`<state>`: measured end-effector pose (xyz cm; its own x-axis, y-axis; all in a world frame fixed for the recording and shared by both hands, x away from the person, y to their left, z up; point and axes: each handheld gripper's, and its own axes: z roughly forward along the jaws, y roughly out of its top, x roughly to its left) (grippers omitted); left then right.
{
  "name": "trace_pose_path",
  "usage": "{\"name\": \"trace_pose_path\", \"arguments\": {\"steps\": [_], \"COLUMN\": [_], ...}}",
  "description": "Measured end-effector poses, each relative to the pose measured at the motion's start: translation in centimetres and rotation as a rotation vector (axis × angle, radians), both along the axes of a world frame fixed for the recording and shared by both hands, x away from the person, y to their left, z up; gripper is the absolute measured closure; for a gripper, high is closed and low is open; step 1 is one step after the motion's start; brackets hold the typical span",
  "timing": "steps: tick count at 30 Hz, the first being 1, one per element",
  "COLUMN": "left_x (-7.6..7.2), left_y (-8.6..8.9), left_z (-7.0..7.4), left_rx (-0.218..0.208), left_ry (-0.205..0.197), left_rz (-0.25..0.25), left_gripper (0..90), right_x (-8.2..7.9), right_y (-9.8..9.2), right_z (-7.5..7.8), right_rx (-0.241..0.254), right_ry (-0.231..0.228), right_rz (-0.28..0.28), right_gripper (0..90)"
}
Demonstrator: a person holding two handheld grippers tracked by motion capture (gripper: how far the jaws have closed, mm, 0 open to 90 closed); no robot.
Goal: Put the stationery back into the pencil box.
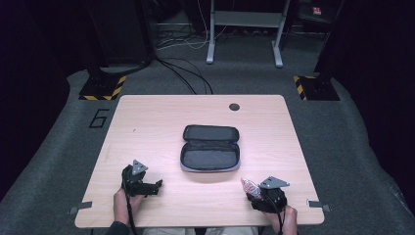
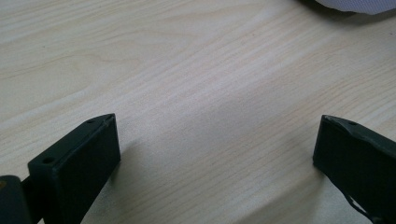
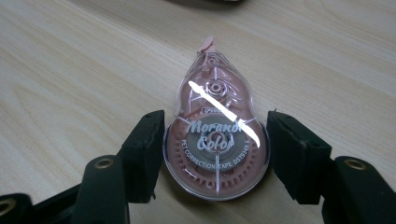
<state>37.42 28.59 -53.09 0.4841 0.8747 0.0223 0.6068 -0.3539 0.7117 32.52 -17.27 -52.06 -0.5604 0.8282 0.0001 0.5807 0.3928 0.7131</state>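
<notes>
A pink, clear-shelled correction tape [image 3: 215,93] lies flat on the wooden table [image 1: 147,127] near the front right. My right gripper [image 3: 215,140] has a jaw against each side of its round body, shut on it. In the high view the tape [image 1: 247,184] pokes out ahead of the right gripper [image 1: 251,190]. An open grey pencil case [image 1: 210,147] lies at the table's middle, its inside bare. My left gripper [image 1: 157,186] rests at the front left, jaws wide apart over bare wood [image 2: 217,135], holding nothing.
A dark round cable hole [image 1: 234,106] sits near the table's far edge. A pale edge of the case [image 2: 355,4] shows at the top right of the left gripper view. Beyond the table are cables, a desk frame and hazard-striped stand bases on grey carpet.
</notes>
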Motion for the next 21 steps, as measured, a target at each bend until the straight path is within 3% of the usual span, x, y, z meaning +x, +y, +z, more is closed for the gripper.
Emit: {"name": "trace_pose_path", "arguments": {"steps": [2, 11, 21], "left_x": [0.0, 0.0, 0.0], "left_y": [0.0, 0.0, 0.0], "left_z": [0.0, 0.0, 0.0], "left_rx": [0.0, 0.0, 0.0], "left_ry": [0.0, 0.0, 0.0], "left_rz": [0.0, 0.0, 0.0], "left_gripper": [0.4, 0.4, 0.4], "right_x": [-0.1, -0.3, -0.3], "right_y": [0.0, -0.1, -0.5], "right_z": [0.0, 1.2, 2.6], "right_rx": [-0.01, 0.039, 0.045], "right_ry": [0.001, -0.044, -0.052], "right_rz": [0.005, -0.002, -0.011], "right_gripper": [39.0, 39.0, 39.0]}}
